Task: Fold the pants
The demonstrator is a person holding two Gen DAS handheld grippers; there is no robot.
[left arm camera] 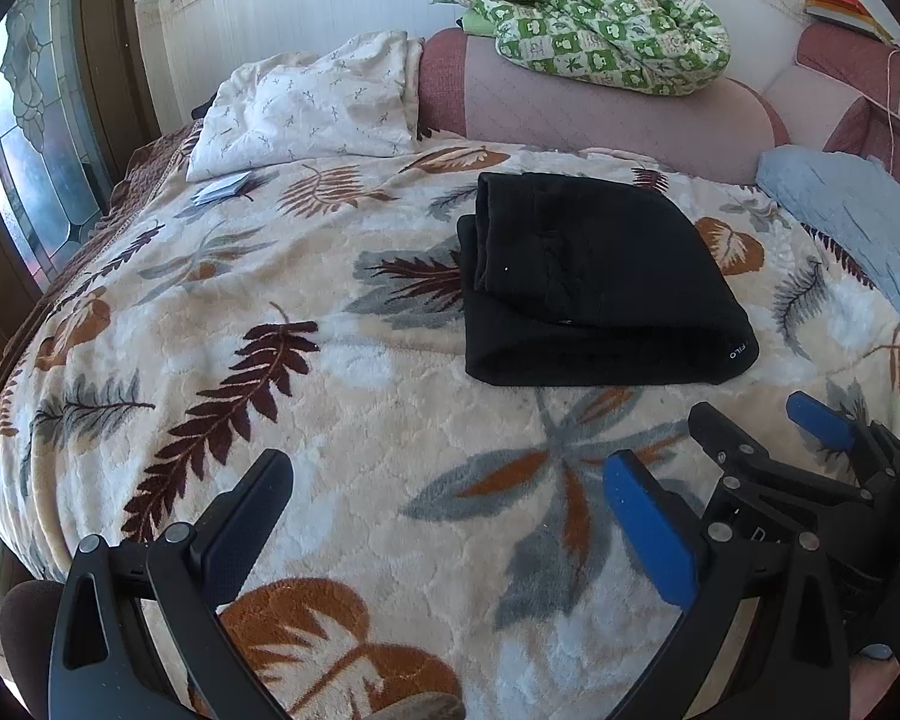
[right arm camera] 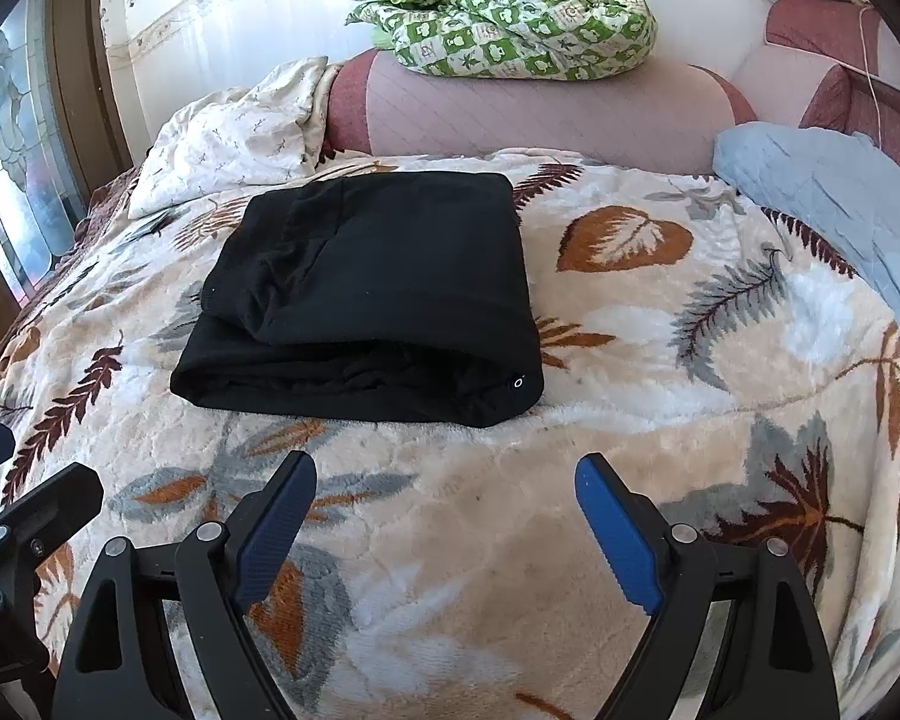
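Item: black pants point(right arm camera: 366, 294), folded on the bed point(right arm camera: 660, 432); your left gripper point(left arm camera: 444, 516) and right gripper point(right arm camera: 444, 516) fingers spread, empty; risk: nudging the loose top layer unfolds it.

The pants point(right arm camera: 366, 294) are matt black knit cloth, soft and lint-flecked. Under them the blanket point(right arm camera: 630, 420) is plush, fuzzy fleece. At its far edge the headboard point(right arm camera: 540, 114) looks like quilted fabric. Gripper fingers point(right arm camera: 615, 531) carry ribbed blue rubbery pads on matt black plastic, with shiny metal pins.
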